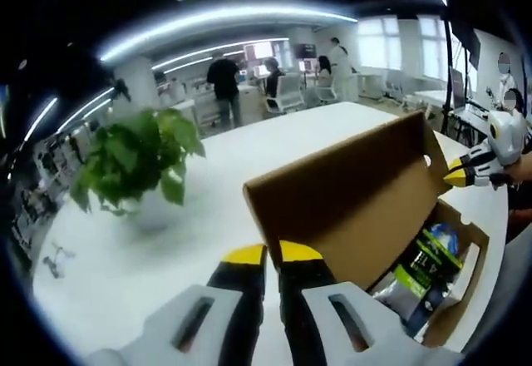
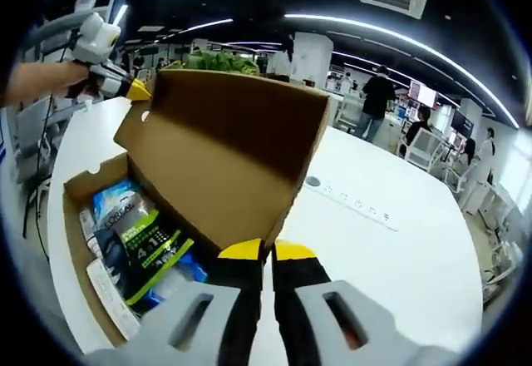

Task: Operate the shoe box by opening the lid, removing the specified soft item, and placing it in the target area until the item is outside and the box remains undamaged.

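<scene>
A brown cardboard shoe box stands on a white table with its lid raised upright. My left gripper is shut on one free corner of the lid. My right gripper is shut on the other corner of the lid; it also appears as the right gripper at the far lid corner. The left gripper likewise shows at the lid's far corner. Inside the box lie soft packets, a dark one with green print on top, also seen as the dark packet.
A potted green plant stands on the table to the left of the box. A white power strip lies on the table beyond the lid. People, chairs and desks fill the office behind.
</scene>
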